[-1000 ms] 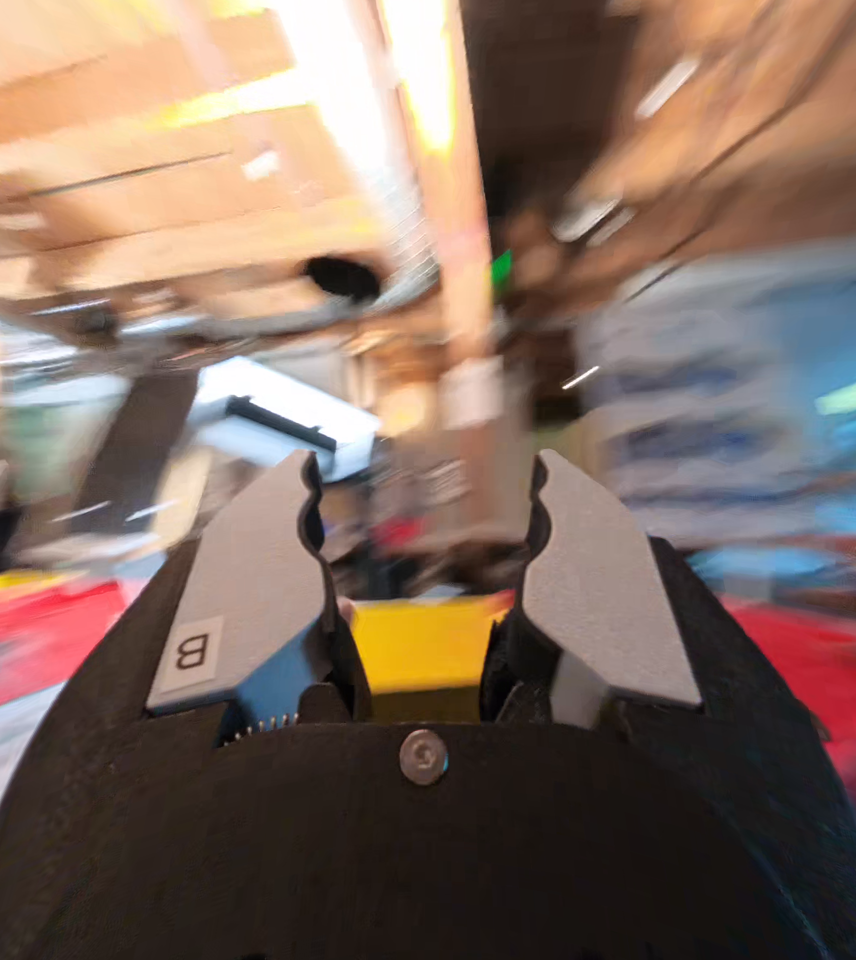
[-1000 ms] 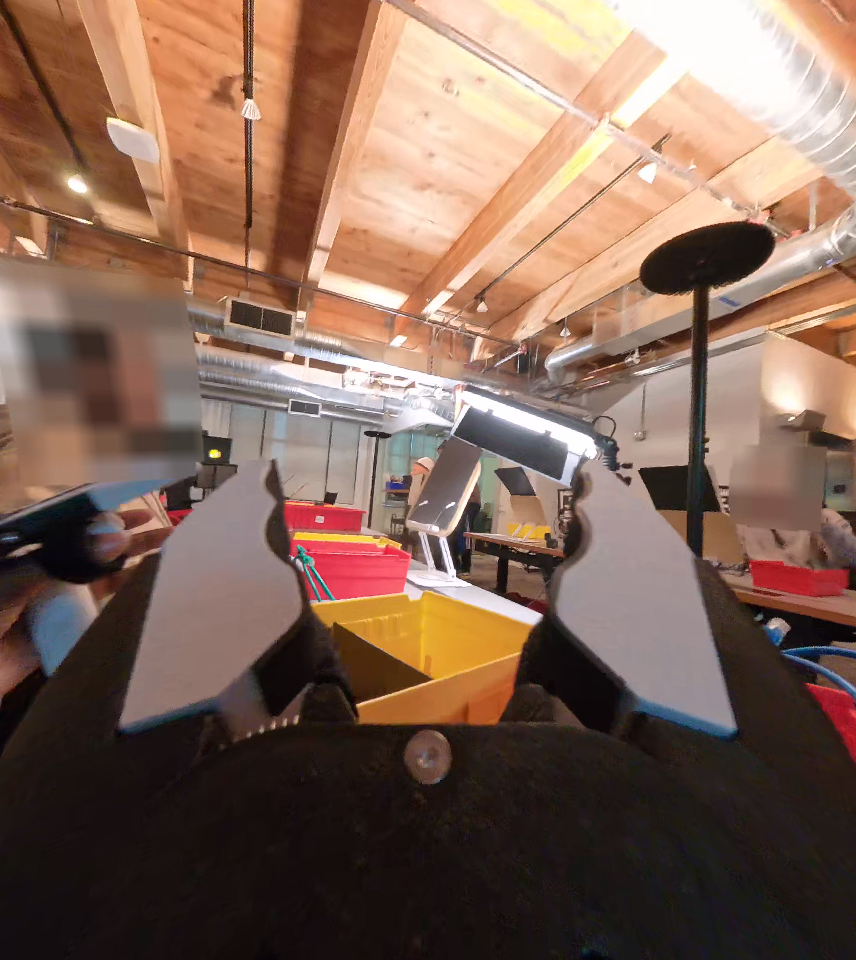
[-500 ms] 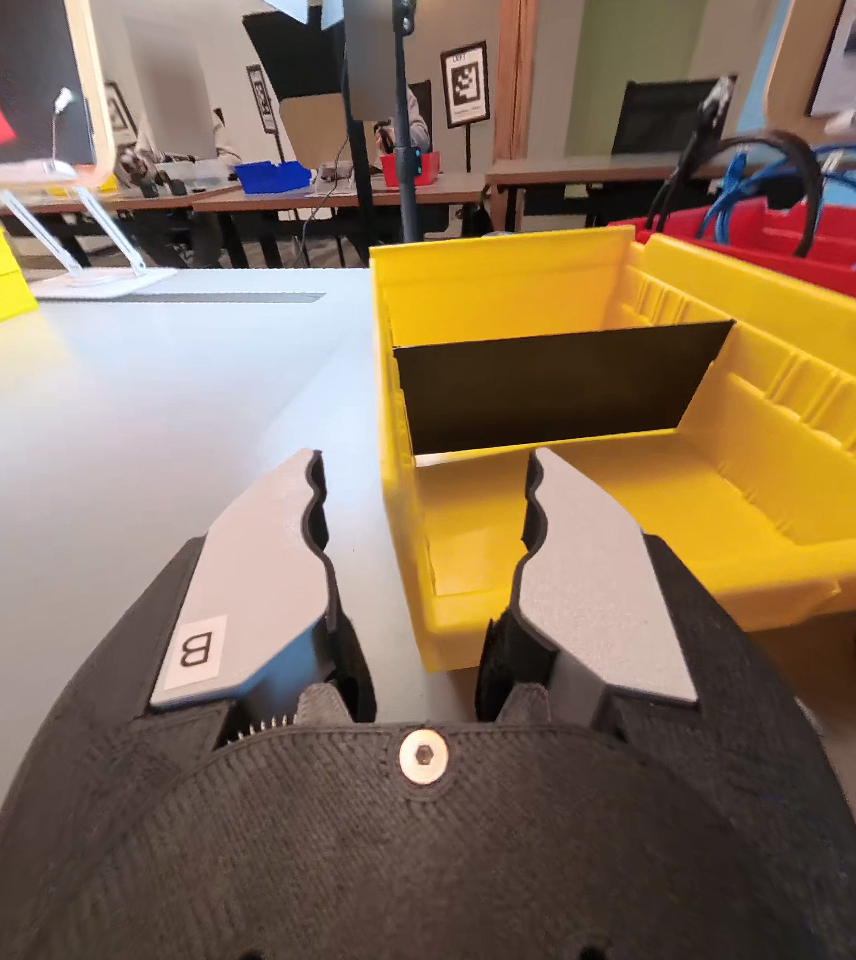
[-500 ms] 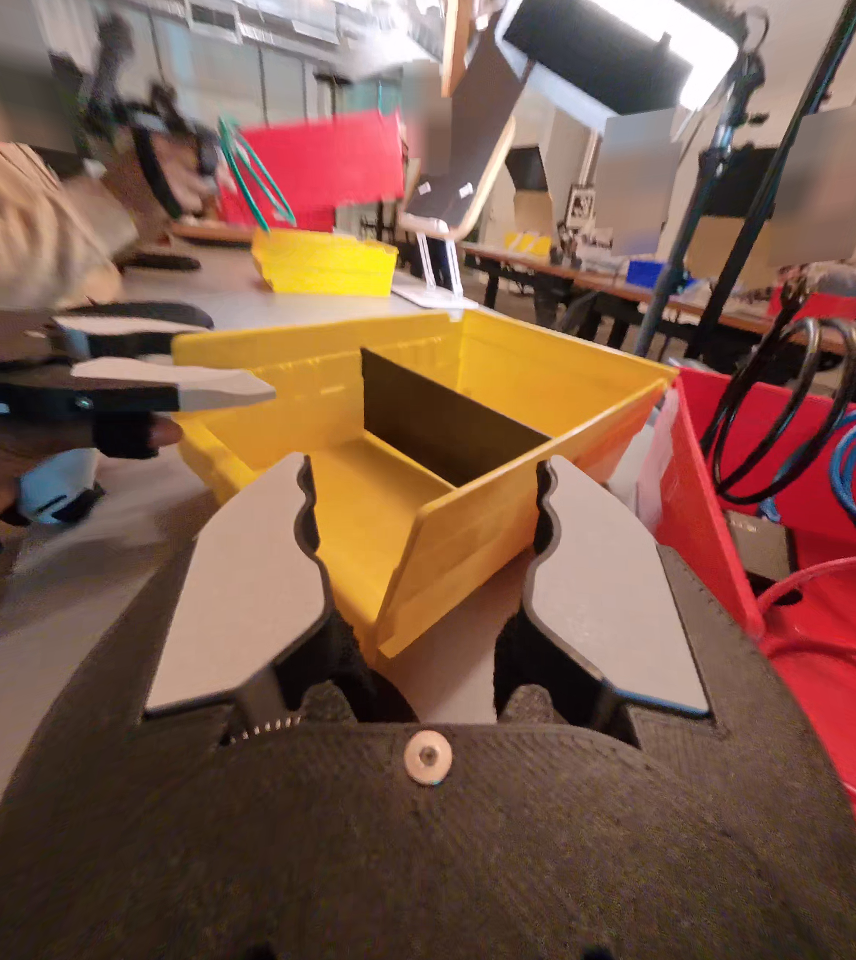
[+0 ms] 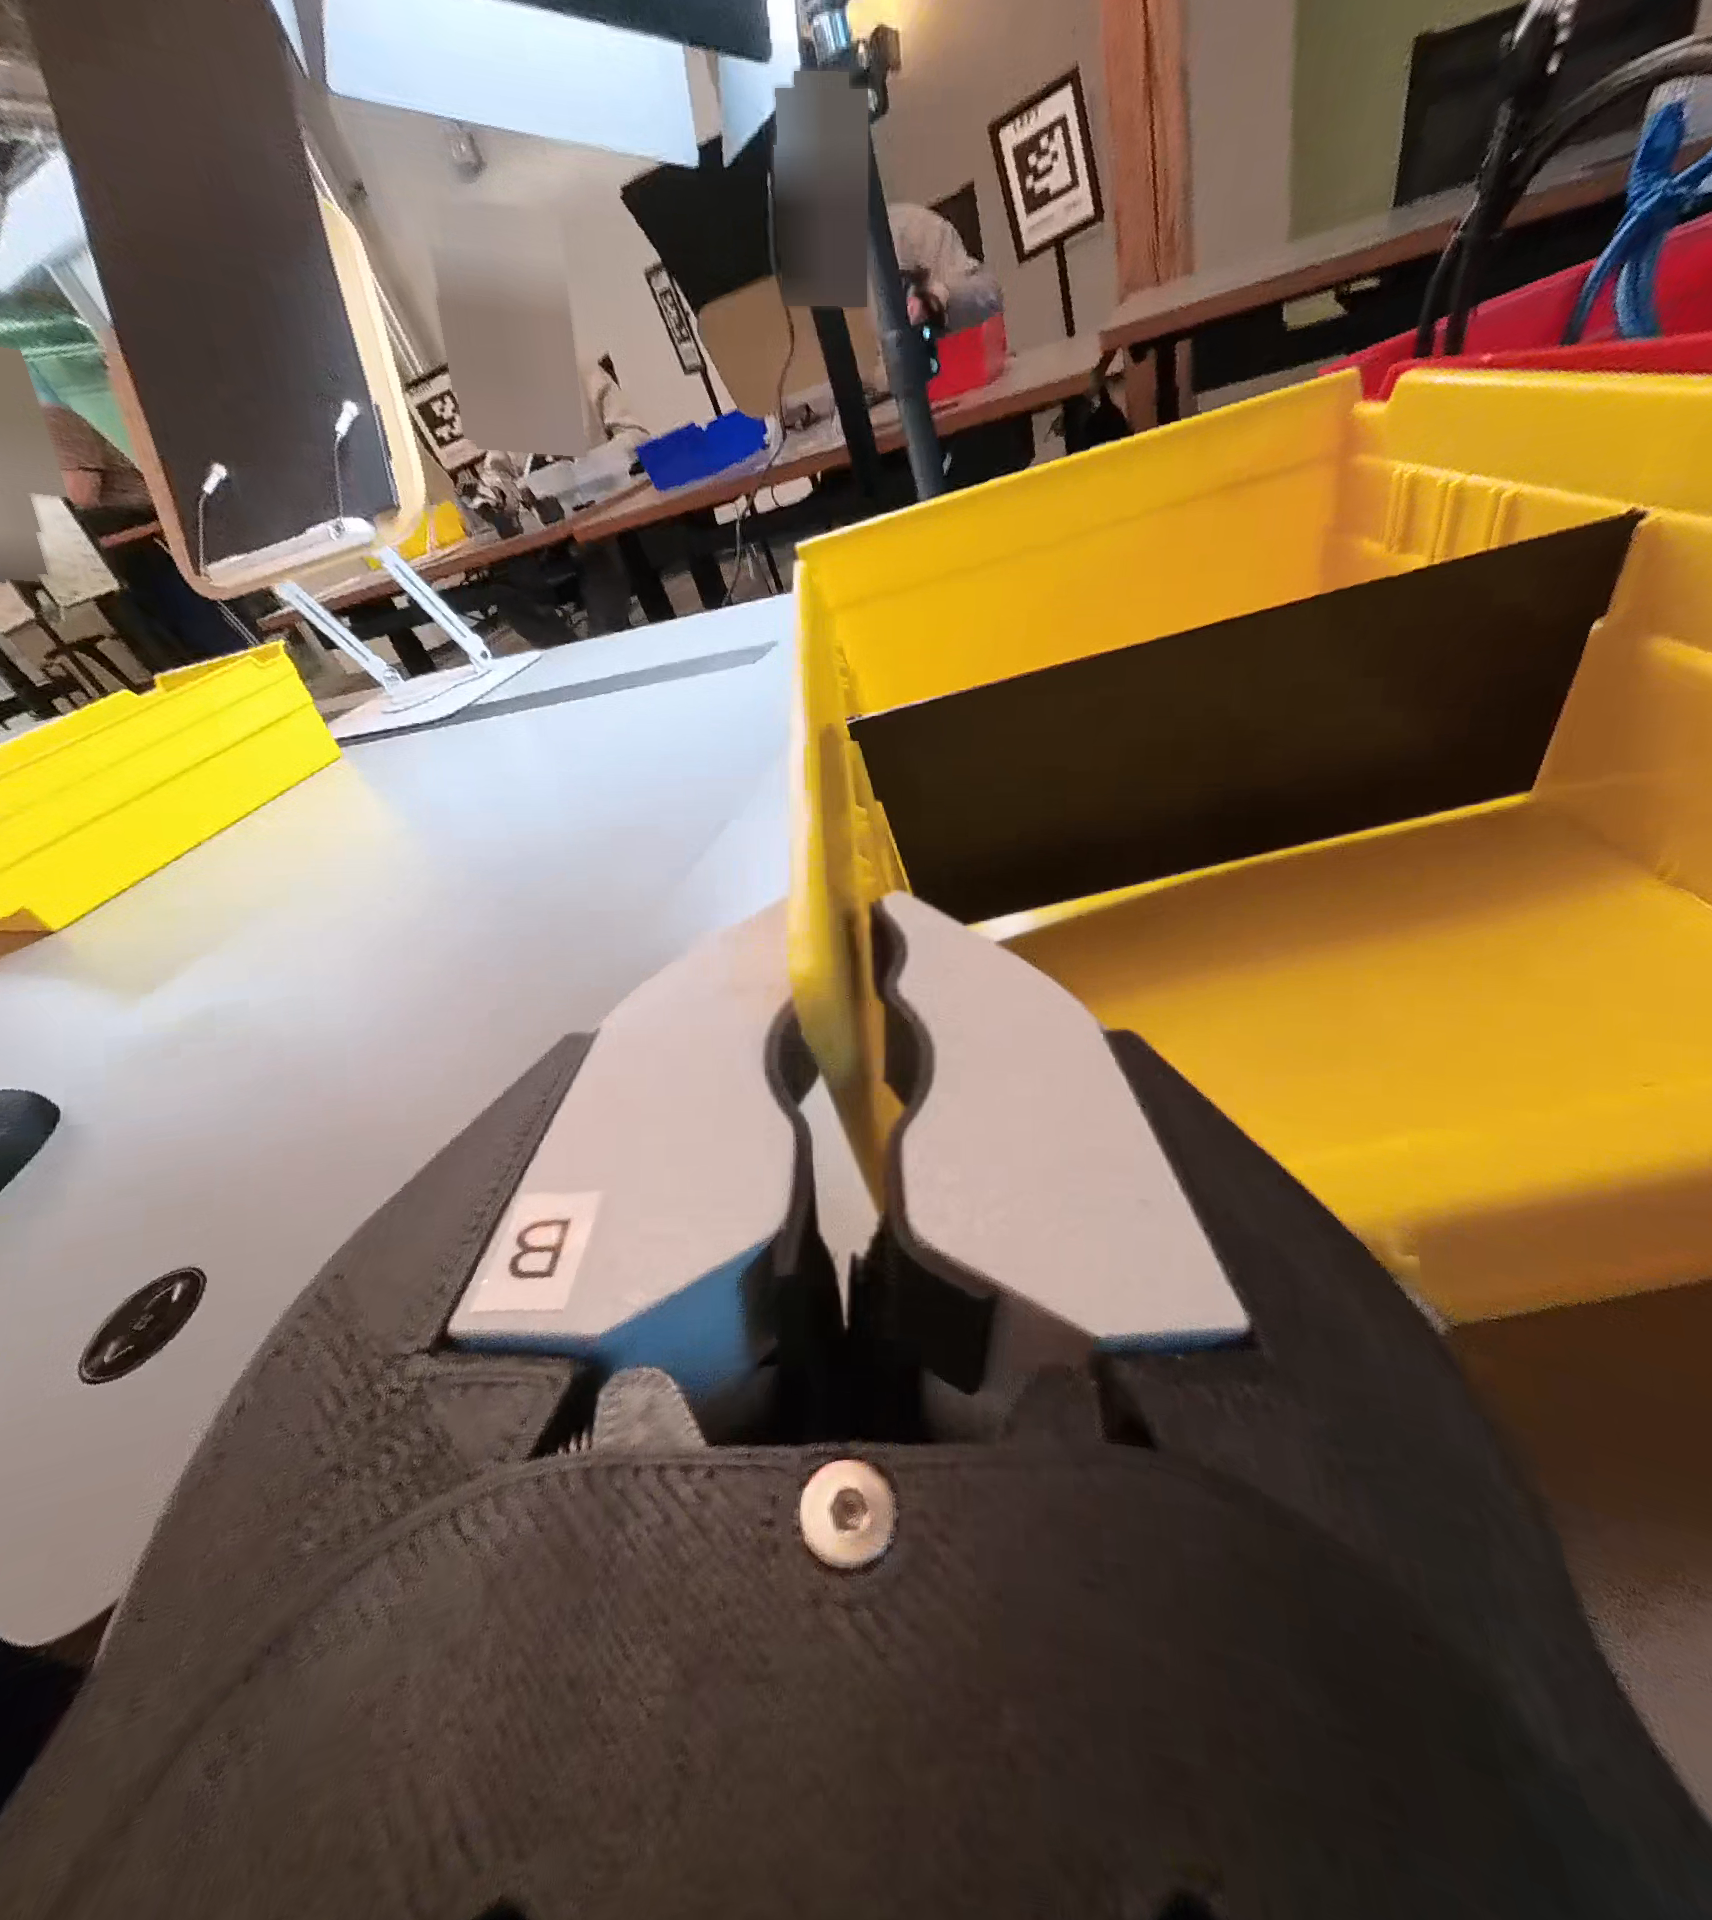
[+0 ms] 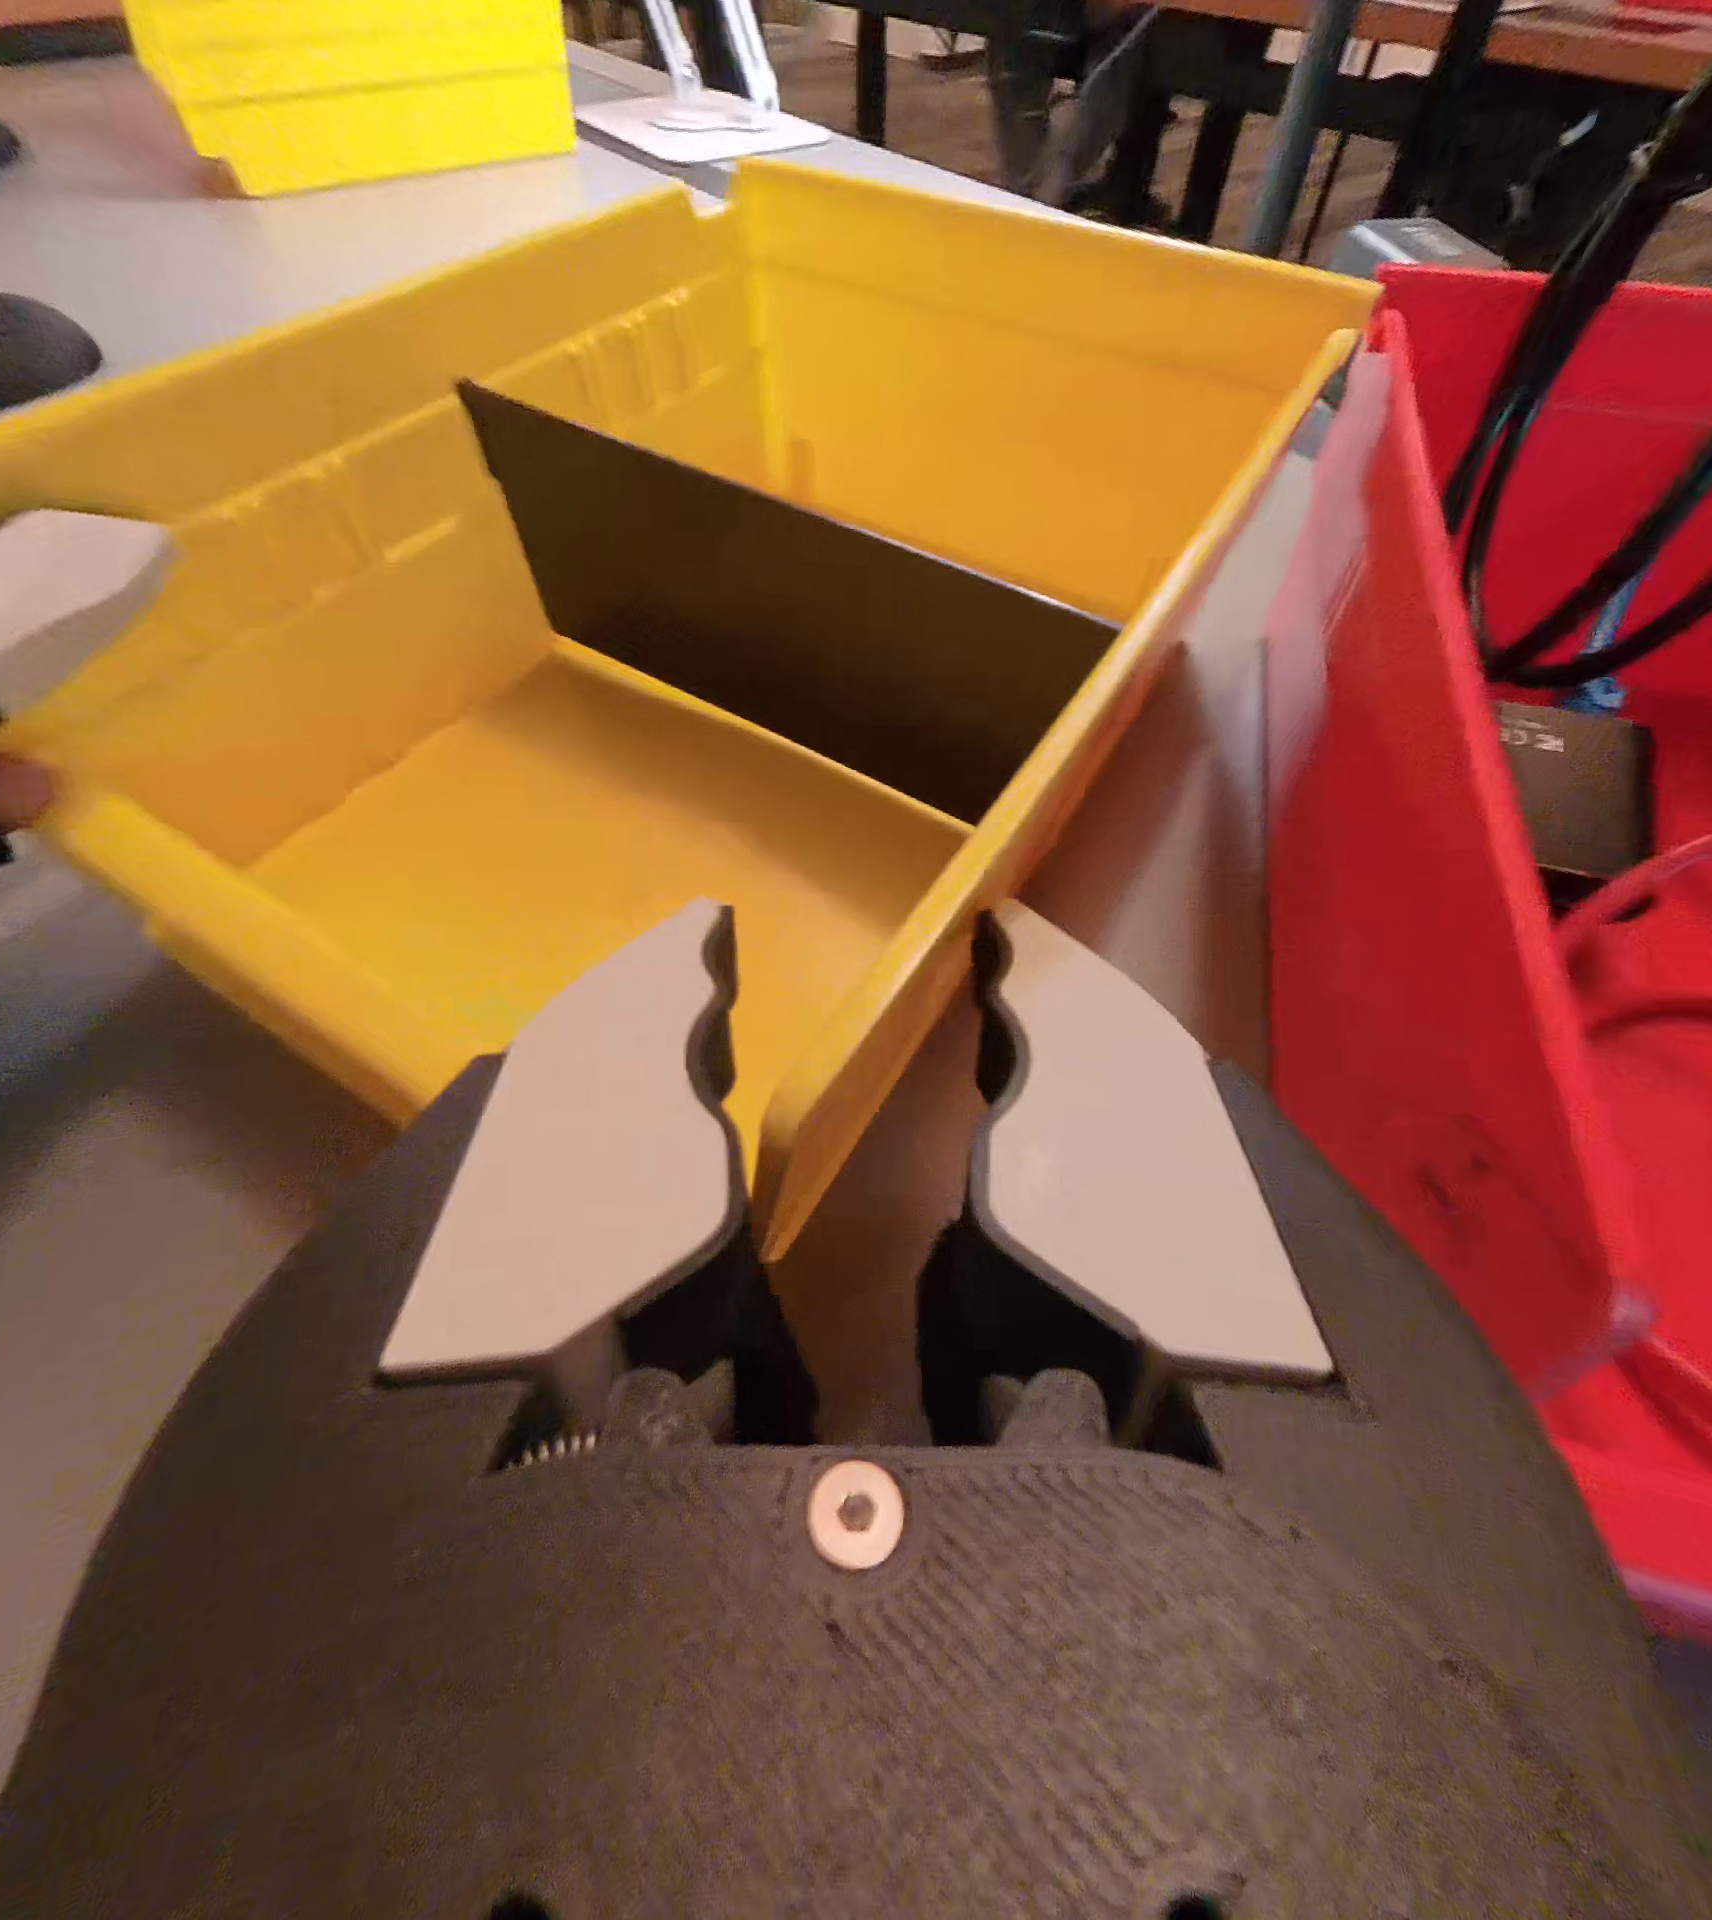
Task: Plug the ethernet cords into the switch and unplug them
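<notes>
A yellow bin (image 5: pixel 1039 561) with a black divider (image 5: pixel 1195 748) stands on the grey table. My left gripper (image 5: pixel 831 935) is shut on the bin's left wall near its front corner. In the right wrist view the bin (image 6: pixel 987 343) is empty. My right gripper (image 6: pixel 852 925) straddles its right wall with the jaws half closed and a gap still showing. The left gripper (image 6: pixel 73 613) shows blurred on the far wall. A red bin (image 6: pixel 1403 831) to the right holds black cords (image 6: pixel 1600 436), a blue cord, a red cord (image 6: pixel 1662 862) and a black switch box (image 6: pixel 1579 800).
A second yellow bin (image 5: pixel 104 790) lies at the far left of the table (image 5: pixel 364 987). A tablet on a metal stand (image 5: pixel 416 686) is behind it. The red bin (image 5: pixel 1662 281) sits close against the yellow bin's right side. People work at far tables.
Both grippers came down from pointing at the ceiling to the yellow bin. The left one closed on the bin's left wall. The right one moved over the right wall and narrowed its jaws.
</notes>
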A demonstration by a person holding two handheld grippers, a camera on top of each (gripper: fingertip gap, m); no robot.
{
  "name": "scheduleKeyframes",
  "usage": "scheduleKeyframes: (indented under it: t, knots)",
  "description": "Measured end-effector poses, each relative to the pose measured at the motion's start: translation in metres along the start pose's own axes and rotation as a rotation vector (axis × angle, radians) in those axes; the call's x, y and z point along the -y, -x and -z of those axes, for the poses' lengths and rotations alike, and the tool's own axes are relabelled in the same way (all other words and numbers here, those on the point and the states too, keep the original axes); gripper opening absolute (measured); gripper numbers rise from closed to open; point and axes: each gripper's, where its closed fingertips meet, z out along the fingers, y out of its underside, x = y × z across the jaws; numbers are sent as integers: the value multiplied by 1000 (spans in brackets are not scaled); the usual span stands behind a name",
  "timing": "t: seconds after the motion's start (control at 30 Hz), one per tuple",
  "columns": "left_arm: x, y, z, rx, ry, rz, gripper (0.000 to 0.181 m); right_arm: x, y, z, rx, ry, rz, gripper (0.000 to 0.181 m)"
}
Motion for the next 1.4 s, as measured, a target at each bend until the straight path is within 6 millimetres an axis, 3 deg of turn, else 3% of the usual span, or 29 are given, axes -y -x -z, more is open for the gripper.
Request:
scheduleKeyframes:
  t: [0.17, 0.33, 0.57, 0.7, 0.8, 0.9, 1.13, 1.27, 1.4]
  knots:
    - [19, 1, 12, 26, -90, 32, 2, 5, -6, 5, -49, -39, -1, 31]
    - [69, 3, 41, 141, -285, -62, 2, 40, -14, 27, -90, -261, 9, 21]
    - [162, -19, 117, 282, -718, -130, 5, 111, -32, 107, -141, -645, 8, 7]
    - [206, -47, 140, 243, -873, -119, 7, 135, -56, 161, -207, -762, 66, 7]
    - [234, -89, 138, 64, -965, -78, 12, 140, -95, 204, -314, -797, 125, 8]
    - [256, -143, 128, -112, -1012, -64, 17, 132, -141, 248, -454, -798, 194, 11]
    - [307, -281, 104, -413, -1023, -48, 17, 77, -249, 342, -701, -750, 53, 12]
    - [313, -361, 93, -564, -956, -40, 17, 31, -300, 381, -814, -651, -25, 12]
    - [294, -430, 81, -717, -819, -7, 19, -21, -336, 404, -880, -499, -89, 13]
